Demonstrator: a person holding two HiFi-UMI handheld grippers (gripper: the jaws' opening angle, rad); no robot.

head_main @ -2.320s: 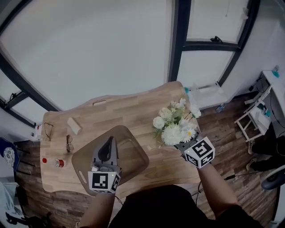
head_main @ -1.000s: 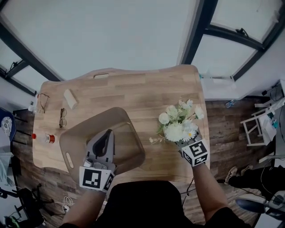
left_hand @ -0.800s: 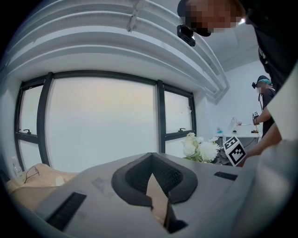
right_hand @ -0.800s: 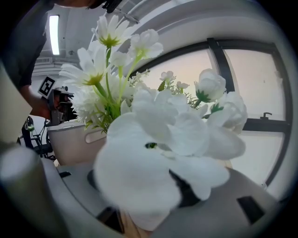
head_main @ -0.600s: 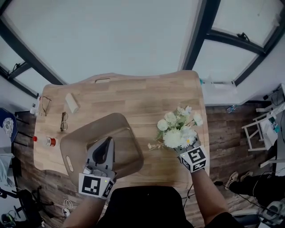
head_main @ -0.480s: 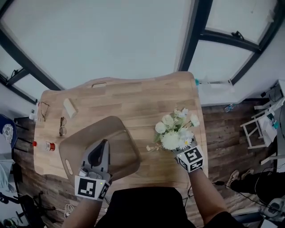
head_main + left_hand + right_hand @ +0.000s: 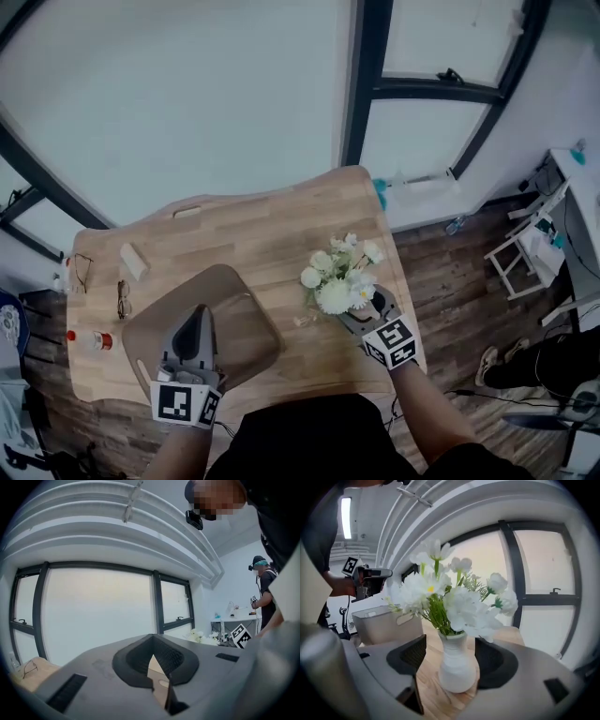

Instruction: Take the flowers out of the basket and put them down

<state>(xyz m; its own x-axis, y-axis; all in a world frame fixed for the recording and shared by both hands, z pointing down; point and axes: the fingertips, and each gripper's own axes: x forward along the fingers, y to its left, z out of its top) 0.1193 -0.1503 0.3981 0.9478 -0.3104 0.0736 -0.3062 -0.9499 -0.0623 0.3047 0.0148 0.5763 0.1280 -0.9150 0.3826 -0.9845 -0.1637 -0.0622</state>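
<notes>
White flowers (image 7: 333,275) in a ribbed white vase (image 7: 454,665) stand upright on the wooden table (image 7: 253,234), right of the grey-brown basket (image 7: 239,323). My right gripper (image 7: 361,305) is around the vase. Its jaws are opening, and in the right gripper view a gap shows on each side of the vase, so the pads do not touch it. My left gripper (image 7: 195,323) lies over the basket with its jaws nearly together on a thin strip of the basket wall (image 7: 158,686). The left gripper view shows the flowers (image 7: 201,637) far right.
Two pairs of glasses (image 7: 122,298), a pale block (image 7: 133,261) and a small red-capped bottle (image 7: 92,339) lie at the table's left end. The vase is close to the table's right edge (image 7: 398,281). Large windows are behind the table. Another person (image 7: 265,592) stands in the background.
The vase has come down onto the table right of the basket, and the right gripper's jaws have spread away from it. The left gripper stays on the basket.
</notes>
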